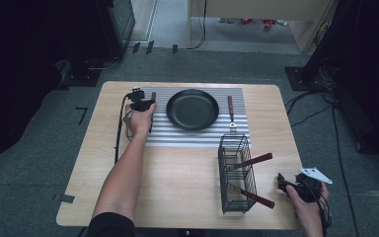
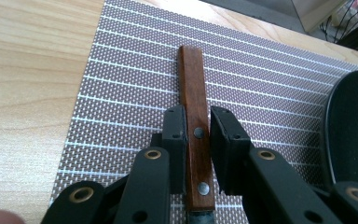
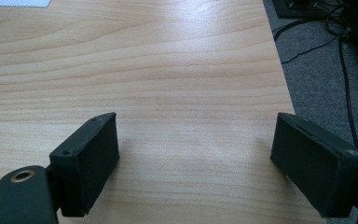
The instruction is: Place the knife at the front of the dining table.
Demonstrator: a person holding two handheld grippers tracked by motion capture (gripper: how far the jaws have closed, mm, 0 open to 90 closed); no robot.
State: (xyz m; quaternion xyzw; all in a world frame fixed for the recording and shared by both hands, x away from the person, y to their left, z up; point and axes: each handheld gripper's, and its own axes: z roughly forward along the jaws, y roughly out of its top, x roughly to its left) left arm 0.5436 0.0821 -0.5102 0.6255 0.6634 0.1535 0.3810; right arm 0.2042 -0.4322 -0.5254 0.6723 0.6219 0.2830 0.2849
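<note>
A wood-handled utensil lies on the striped placemat, just left of the black pan. My left gripper is shut on it. In the left gripper view both jaws of the left gripper press the sides of the riveted wooden handle, which runs away over the placemat; the pan edges in at the right. My right gripper hovers near the table's front right corner. Its jaws stand wide open in the right gripper view, with bare wood beneath.
A black wire basket stands at the front right with two wood-handled utensils poking out toward my right gripper. Another wood-handled utensil lies on the mat right of the pan. Cables trail on the floor beyond the table's right edge.
</note>
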